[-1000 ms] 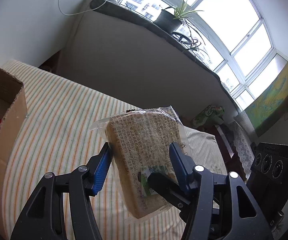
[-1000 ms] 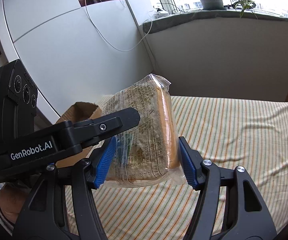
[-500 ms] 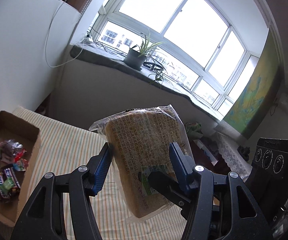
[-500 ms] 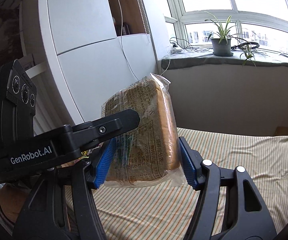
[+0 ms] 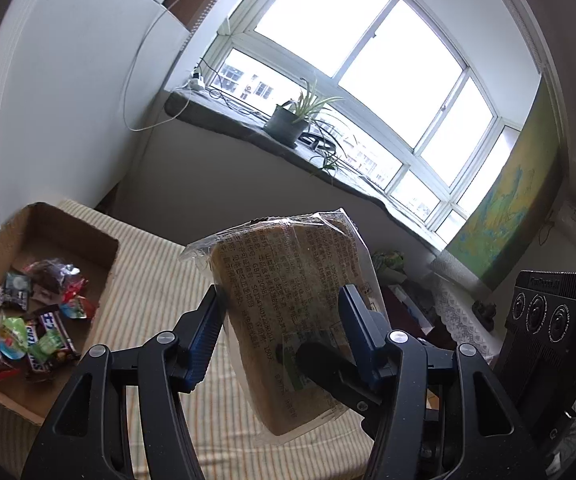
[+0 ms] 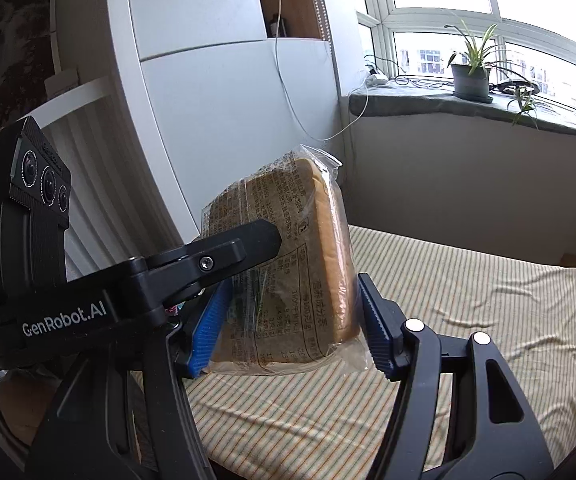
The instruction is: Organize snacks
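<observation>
Where the bread packet is: as both tongs meet on it, we find the bread packet (image 5: 288,276) up in the air above the striped bed (image 5: 155,280), touching neither the bed nor the box.
Left tongs: the left tongs (image 5: 281,312) pinch the packet, one blue pad against each side of it.
Right tongs: the right tongs (image 6: 292,312) straddle the same packet (image 6: 288,240) from another angle; the pads lie at the wrapper on both sides, but we cannot tell whether they press or merely frame it.
Cardboard box: the cardboard box (image 5: 67,224) sits on the bed to the left of the packet and well apart from it, open at the top.
Sweets: a heap of small wrapped sweets and chocolate bars (image 5: 35,332) lies in the near part of the box; the far part of its floor shows bare cardboard.
Done so far: we judge the small snacks as sorted, since they are gathered inside the box and none shows loose on the bed (image 6: 448,300).
Left to do: we judge the bread as the item in hand; it has to be carried over to the box and set down, most likely on the bare part.
Other snacks: we see none waiting outside the box, though much of the bed is hidden behind the tongs.
Risk: the bread is soft, so we expect a hard squeeze to dent it.
</observation>
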Motion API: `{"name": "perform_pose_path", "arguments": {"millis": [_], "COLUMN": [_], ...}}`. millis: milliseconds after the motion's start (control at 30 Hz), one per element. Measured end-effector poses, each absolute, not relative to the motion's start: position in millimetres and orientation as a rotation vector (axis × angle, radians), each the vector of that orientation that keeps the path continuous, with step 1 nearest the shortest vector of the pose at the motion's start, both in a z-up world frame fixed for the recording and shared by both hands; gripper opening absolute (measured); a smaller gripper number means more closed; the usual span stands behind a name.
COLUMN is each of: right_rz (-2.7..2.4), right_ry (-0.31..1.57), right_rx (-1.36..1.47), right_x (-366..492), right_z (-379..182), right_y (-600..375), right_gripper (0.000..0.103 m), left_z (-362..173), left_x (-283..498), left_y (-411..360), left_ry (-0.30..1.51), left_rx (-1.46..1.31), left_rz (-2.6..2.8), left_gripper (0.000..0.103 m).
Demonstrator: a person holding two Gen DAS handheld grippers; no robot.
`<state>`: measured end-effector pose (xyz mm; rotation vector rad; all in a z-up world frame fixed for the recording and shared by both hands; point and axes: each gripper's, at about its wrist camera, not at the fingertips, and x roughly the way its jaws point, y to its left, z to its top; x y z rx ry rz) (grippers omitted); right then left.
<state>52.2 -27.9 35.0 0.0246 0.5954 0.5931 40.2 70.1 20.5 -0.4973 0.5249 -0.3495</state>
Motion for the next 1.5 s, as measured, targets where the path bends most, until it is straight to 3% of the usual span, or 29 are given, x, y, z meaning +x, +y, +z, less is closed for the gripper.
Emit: {"name": "perform_pose_path", "arguments": {"millis": [433,767,867,967,1067,1233,1500], "right_rz": [0.757,0.798,0.767,0.738,0.719,0.675,0.634], "right_ry": [0.678,0.686,0.721,0.719,0.676,0.576,0.526], "right_rx": [-0.044,-0.036,-0.082,-0.084,-0.084,-0.127,-0.147], "right_x": [81.9,95.3,100.3,96.3,85.6,64.4,47.3], "right_z": [6.6,-3.3,-21.0,-34.9,-37.6,-31.2,-25.6], "right_y": [99.7,115.3,118.7,107.7,96.4,87.4,84.2], "right_gripper": [0.065,0.065,0.076,0.077,0.078,0.101,0.103], "left_z": [-19.5,-13.4,-20.9,-33.2,-40.2,-35.5,-18.9], "left_x": [32.8,38.0,42.6,34.4,16.1,-12.4,-25.8], "left_y": [189.0,214.0,216.6,225.6,239.2,249.2,238.2], "left_ry": [0.549,0.528,0.549,0.554,0.538,0.472,0.418], "left_rx": [-0.602,-0.57,-0.559,-0.498,-0.497,-0.489,-0.402], "left_rz": [-0.179,-0.121,-0.1,0.058,0.147,0.216,0.24], "left_gripper": [0.057,0.057,0.058,0.069,0.071,0.077,0.079]}}
